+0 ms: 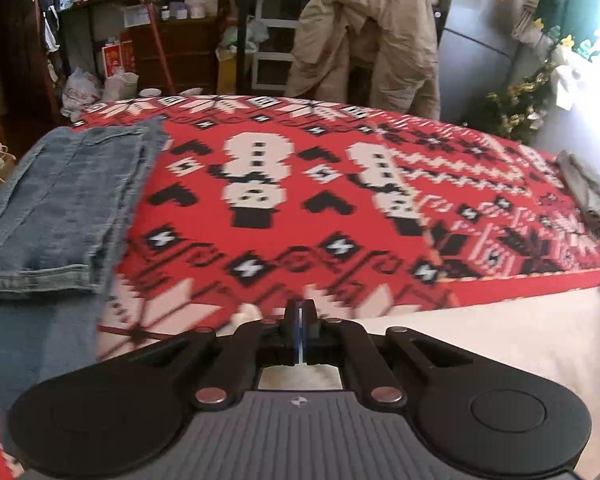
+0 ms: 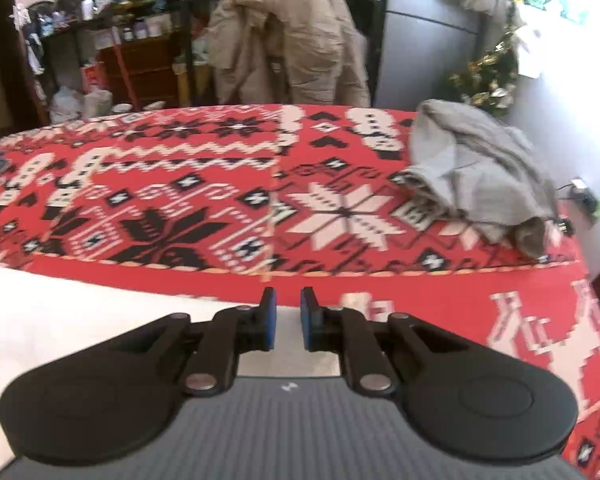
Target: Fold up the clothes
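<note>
Left wrist view: left tongs [image 1: 299,312] are hovering low over the near edge of the red patterned blanket [image 1: 340,208], their blue pads pressed together with nothing between them.
Right wrist view: right tongs [image 2: 287,312] are hanging over the same near edge, pads standing a little apart and holding nothing.
Jeans: jeans [image 1: 56,208] are lying on the blanket's left side, squared up and doubled over, hem toward the camera (they look folded already, though one moment cannot say who folded them).
Grey garment: grey garment [image 2: 480,176] is lying crumpled in a loose heap at the blanket's far right, well apart from both tongs.
Surface: whether a tabletop or a bed is under the blanket, I cannot tell; a white sheet [image 2: 80,304] is showing at the near edge.
Background: a tan jacket [image 2: 288,36] is hanging over a chair behind the blanket, off the working surface.
Judged stage: one piece is lying neat and one is lying rumpled, so the grey piece seems to be the one needing work.
Doing it well: spreading the heap flat on the blanket's bare middle comes before creasing; each pair of tongs should be pinching a single layer at an outer edge or corner, pulling outward evenly so no wrinkle gets trapped.
Risk: gripping the bundle's middle would be dragging several layers, and the blanket, along.
</note>
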Action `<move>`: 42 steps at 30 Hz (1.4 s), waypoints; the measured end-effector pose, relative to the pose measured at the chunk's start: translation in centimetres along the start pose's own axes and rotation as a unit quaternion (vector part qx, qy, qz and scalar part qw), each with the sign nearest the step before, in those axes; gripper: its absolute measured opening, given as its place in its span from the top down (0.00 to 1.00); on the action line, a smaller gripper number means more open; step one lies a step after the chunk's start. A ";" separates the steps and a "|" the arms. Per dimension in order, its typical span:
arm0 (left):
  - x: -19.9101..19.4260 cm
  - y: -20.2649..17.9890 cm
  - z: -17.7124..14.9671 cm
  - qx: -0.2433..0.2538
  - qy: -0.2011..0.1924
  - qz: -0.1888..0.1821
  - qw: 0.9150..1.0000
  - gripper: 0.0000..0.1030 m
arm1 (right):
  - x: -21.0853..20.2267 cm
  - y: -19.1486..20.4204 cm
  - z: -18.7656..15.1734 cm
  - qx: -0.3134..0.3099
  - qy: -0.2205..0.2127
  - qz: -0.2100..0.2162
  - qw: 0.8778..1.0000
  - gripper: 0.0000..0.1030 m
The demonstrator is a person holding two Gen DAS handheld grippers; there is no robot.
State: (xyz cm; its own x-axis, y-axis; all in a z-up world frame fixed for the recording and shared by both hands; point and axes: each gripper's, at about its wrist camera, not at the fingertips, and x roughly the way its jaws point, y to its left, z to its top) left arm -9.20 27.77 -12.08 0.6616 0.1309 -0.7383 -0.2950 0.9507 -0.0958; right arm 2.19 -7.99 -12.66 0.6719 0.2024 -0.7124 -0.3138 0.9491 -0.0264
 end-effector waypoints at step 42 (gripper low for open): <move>0.3 -2.3 1.0 -0.051 0.019 -0.074 0.996 0.94 | 1.1 6.0 1.1 -0.056 0.006 0.069 0.996 0.88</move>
State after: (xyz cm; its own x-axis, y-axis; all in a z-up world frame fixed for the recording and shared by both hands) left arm -7.63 25.88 -11.43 0.6768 -0.0211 -0.7358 -0.2654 0.9254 -0.2707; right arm 1.76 -1.87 -12.80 0.6084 0.3262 -0.7235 -0.4771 0.8788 -0.0051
